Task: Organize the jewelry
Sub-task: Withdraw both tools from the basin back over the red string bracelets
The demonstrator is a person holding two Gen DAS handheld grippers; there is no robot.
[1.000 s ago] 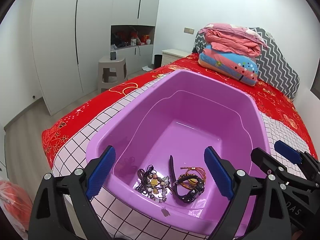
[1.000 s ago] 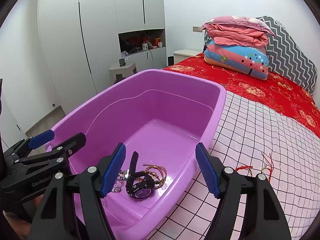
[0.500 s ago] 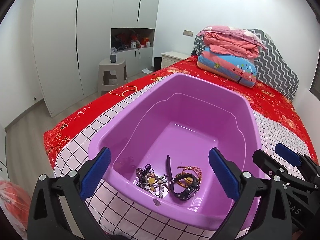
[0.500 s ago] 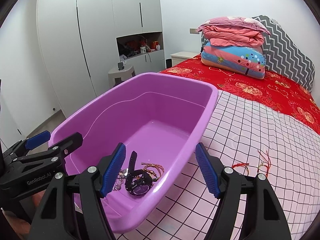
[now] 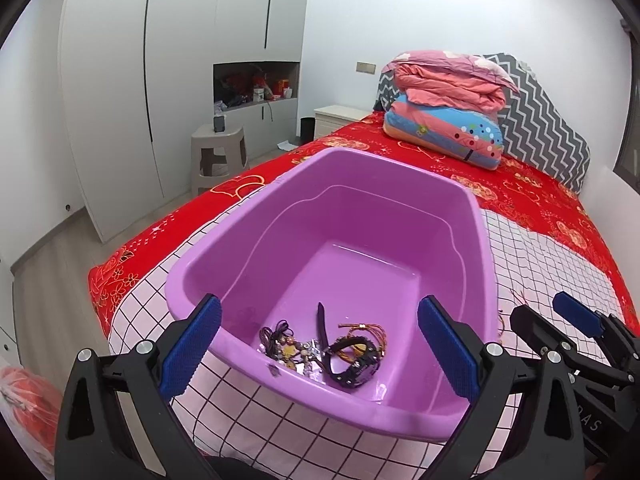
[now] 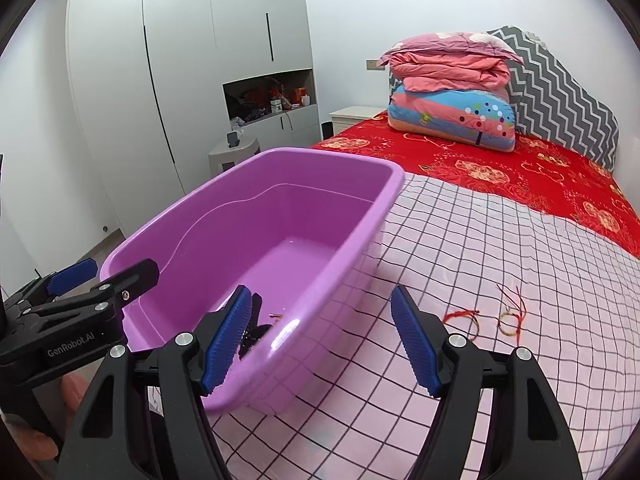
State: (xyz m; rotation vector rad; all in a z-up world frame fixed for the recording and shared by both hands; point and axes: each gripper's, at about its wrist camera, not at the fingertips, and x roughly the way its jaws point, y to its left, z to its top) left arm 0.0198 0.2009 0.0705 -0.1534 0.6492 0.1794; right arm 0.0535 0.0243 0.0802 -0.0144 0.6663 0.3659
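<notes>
We hold the left gripper (image 5: 318, 350) wide apart and empty, above the near rim of the purple tub (image 5: 224, 232). Inside, at the tub's near end, lie a black watch (image 5: 352, 360), a gold cord bracelet (image 5: 366, 330) touching it, and a heap of beads (image 5: 290, 350) just to its left; the far half of the floor is bare. Our right gripper (image 6: 326, 340) is also spread wide and empty, straddling the tub's near right wall. To its right, on the checked sheet (image 6: 500, 240), two red string bracelets (image 6: 490, 318) lie well apart from the tub, with open sheet around them.
</notes>
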